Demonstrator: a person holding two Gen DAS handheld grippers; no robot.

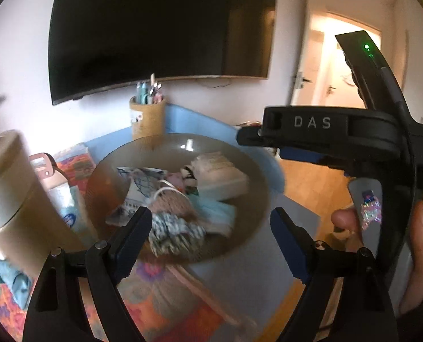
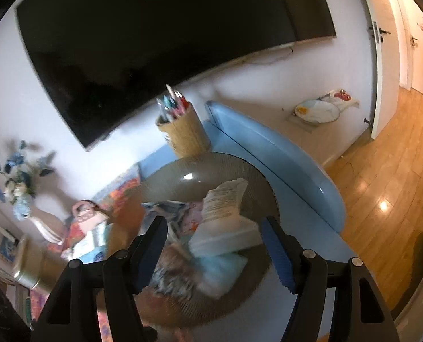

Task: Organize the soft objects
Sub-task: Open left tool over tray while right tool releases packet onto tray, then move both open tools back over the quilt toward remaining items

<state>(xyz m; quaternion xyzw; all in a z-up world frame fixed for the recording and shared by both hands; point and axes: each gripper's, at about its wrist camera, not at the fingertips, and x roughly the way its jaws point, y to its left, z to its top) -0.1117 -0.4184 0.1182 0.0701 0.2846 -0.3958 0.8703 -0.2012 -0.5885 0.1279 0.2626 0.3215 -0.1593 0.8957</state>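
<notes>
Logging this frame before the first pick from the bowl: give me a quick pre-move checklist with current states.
1. Left gripper open and holding nothing: ok.
2. Right gripper open and holding nothing: ok.
3. Soft items heaped inside the round bowl: ok. The speckled cloth is nearest the left fingers.
4. Right gripper lined up on the folded white cloth: ok, it shows between the fingers.
5. Grippers clear of each other: cannot tell; the right gripper sits close at the bowl's right edge in the left wrist view.
6. Image sharp enough to judge contact: not ok, motion blur.
</notes>
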